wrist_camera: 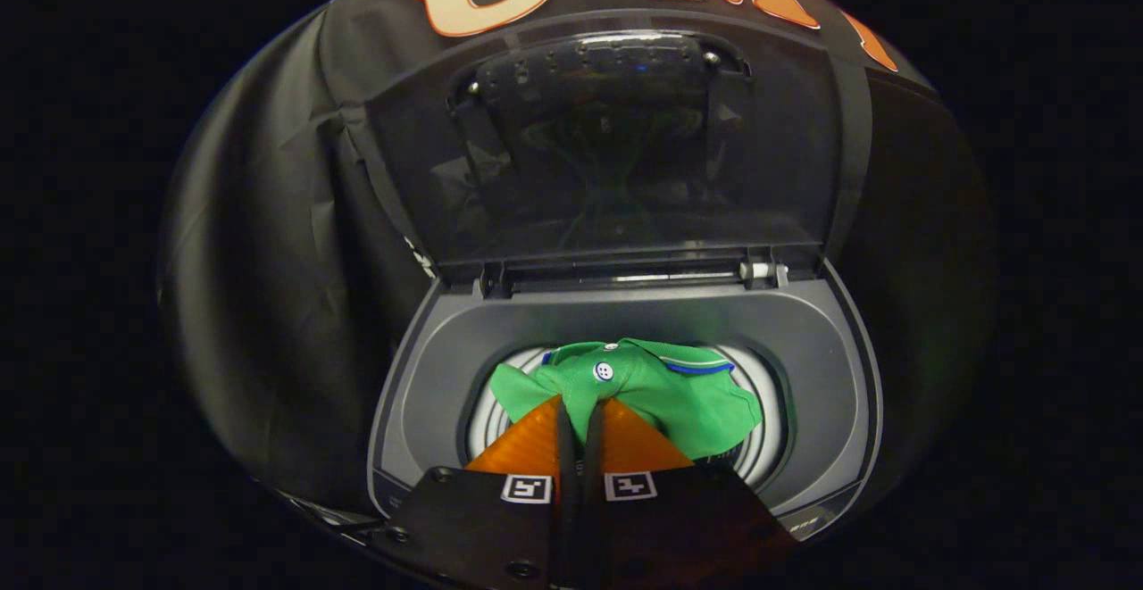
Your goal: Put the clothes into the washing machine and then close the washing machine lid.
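Observation:
A green shirt [665, 385] with a white button and blue trim hangs over the round drum opening [759, 403] of a grey top-loading washing machine [804, 340]. My gripper [580, 404] is shut on a fold of the shirt, which is pinched between the two fingers and spreads out just ahead of them. The dark see-through lid [616, 153] stands upright behind the opening, hinged at the back of the machine.
Black cloth walls [268, 260] close in around the machine on the left, right and behind the lid. The grey top deck [429, 394] rings the drum opening.

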`<state>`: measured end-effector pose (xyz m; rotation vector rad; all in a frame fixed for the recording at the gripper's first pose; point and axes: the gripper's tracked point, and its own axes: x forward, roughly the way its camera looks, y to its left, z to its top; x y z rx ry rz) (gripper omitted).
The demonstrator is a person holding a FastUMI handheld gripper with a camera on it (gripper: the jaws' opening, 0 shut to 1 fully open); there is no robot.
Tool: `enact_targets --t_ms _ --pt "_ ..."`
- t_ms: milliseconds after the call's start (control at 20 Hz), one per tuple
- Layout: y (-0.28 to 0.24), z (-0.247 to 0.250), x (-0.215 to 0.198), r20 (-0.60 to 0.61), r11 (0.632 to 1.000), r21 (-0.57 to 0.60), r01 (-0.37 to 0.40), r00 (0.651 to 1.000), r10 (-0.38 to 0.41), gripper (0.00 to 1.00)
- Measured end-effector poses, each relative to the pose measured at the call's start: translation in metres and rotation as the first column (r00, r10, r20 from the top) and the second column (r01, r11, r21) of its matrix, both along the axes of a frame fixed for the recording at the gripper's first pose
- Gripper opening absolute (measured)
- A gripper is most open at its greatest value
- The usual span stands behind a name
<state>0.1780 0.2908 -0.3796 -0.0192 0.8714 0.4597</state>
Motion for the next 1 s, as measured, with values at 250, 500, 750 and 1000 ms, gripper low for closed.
enact_targets --t_ms 250,500,750,1000 --pt "-0.004 0.001 0.009 -0.017 0.997 0.013 0.076 0.997 -0.075 0.09" --pt "-0.016 0.006 0.004 -0.038 0.995 -0.023 0.095 0.995 -0.096 0.85" --pt "-0.023 0.017 0.0 -0.011 0.995 -0.044 0.093 0.996 -0.093 0.99" --pt "-0.021 0.029 -0.012 -0.008 0.995 -0.025 0.097 0.995 -0.097 0.99"
